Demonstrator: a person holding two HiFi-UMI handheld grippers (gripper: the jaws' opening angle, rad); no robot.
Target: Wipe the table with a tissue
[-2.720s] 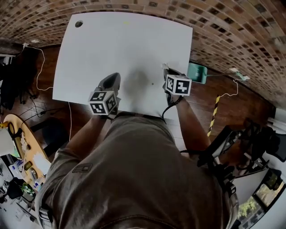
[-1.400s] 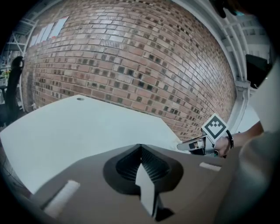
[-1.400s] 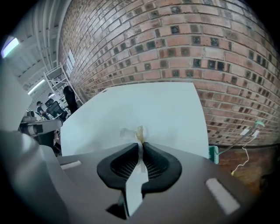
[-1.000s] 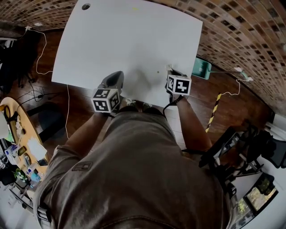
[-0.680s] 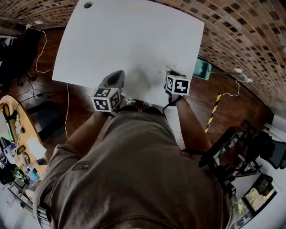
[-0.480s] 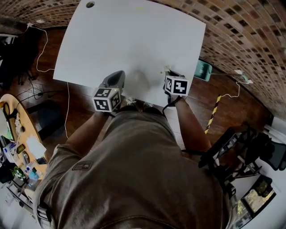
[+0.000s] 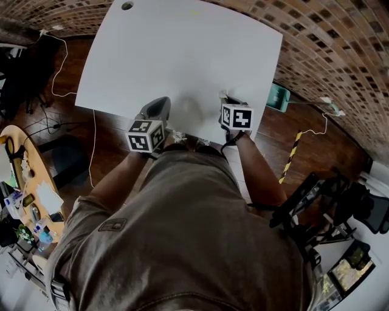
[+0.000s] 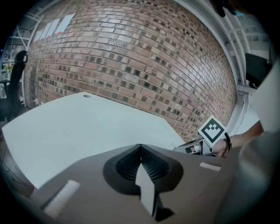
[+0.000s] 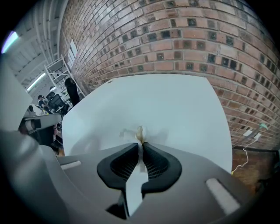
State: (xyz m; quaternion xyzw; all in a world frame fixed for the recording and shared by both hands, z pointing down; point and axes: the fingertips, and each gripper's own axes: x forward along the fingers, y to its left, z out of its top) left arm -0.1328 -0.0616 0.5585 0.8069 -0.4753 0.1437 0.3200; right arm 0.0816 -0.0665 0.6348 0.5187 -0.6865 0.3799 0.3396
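Your right gripper (image 9: 141, 145) has its jaws pressed together on a tissue (image 9: 139, 132). The tissue runs as a thin strip down the slot between the two pads, and a small crumpled tuft stands out past the tips. Its long axis lies along the jaws and points away from you, toward the far edge of the table (image 9: 175, 105). The tuft sits low over the white top with a faint shadow beside it. I cannot tell whether it touches the surface.

In the head view, the right gripper (image 7: 227, 99) is over the near right part of the table (image 7: 182, 54), just in from the near edge. A little pale tissue (image 7: 222, 96) shows at its front end.

Your left gripper (image 8: 140, 147) has its jaws fully together with nothing between them. It is at the near edge of the table (image 8: 78, 127), pointing across the top. In the head view the left gripper (image 7: 159, 102) is level with the right one, and the two are well apart.

There is a round hole (image 7: 127, 5) at the far left corner of the tabletop. A teal object (image 7: 278, 97) lies just off the right edge of the table.
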